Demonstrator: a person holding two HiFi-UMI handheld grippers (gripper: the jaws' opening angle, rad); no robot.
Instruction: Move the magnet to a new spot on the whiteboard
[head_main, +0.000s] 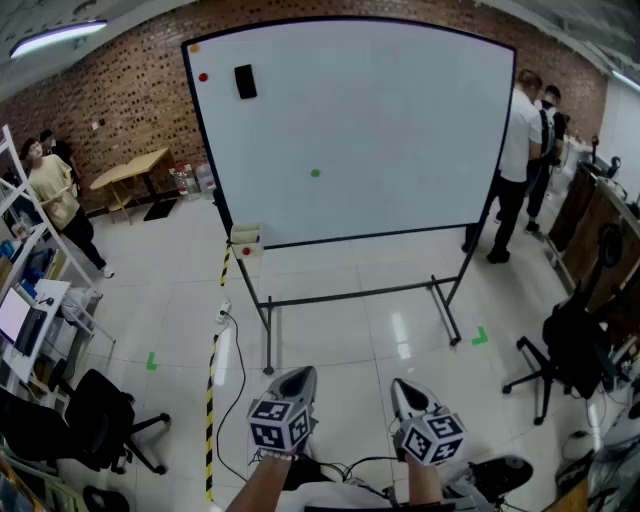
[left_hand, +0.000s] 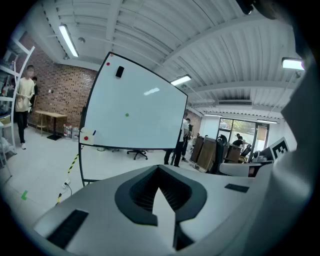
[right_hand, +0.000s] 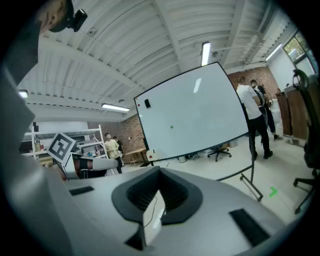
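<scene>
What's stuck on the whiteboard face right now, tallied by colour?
red magnet: 1
green magnet: 1
black eraser: 1
orange spot at the top corner, too small to tell its kind: 1
Total: 4

A red brick wall (head_main: 120, 90) spans the top of the frame, with a tube light (head_main: 55, 38) at upper left. The glossy pale floor (head_main: 330, 320) carries yellow-black tape (head_main: 211, 390) (lower left). A wooden table (head_main: 130, 172) stands at left, and a black office chair (head_main: 95, 420) sits in the lower left corner.
</scene>
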